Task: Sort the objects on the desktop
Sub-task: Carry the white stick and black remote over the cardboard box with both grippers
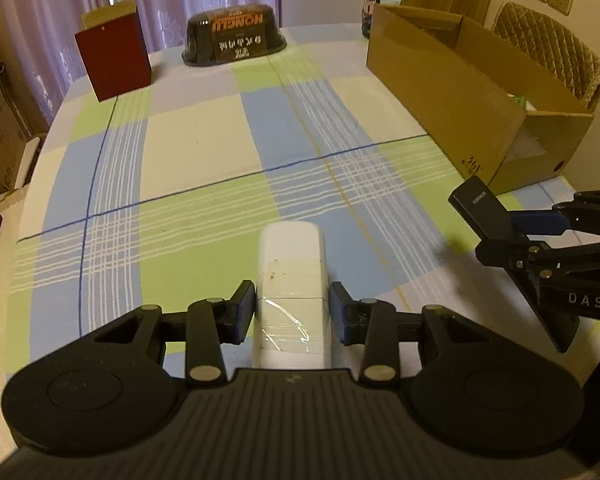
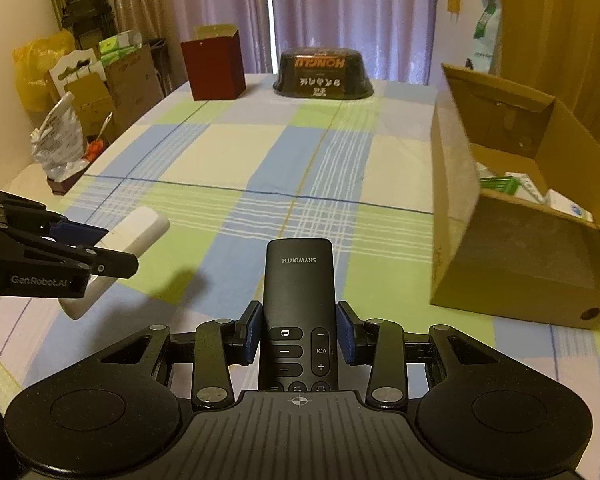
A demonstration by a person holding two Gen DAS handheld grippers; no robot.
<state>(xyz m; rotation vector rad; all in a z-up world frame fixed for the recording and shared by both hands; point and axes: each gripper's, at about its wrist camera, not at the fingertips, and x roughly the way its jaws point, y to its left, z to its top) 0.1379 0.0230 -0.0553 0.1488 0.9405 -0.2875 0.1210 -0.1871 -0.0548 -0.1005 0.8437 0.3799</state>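
We have both items lifted, our left claw [image 1: 292, 313] clamping the white remote [image 1: 292, 276] and our right claw [image 2: 298, 333] the black remote [image 2: 298, 300], so next we likely carry them rightward to the cardboard box [image 2: 512, 256].

The worktop [image 1: 204, 152] is covered by a checked cloth of blue, green, cream and lilac squares crossed by thin dark lines. At its far end a dark red box [image 1: 114, 58] stands upright, with a black wrapped tub [image 1: 234, 36] beside it to the right. Along the right side rests a long open cardboard box [image 1: 472, 100], holding small packets.
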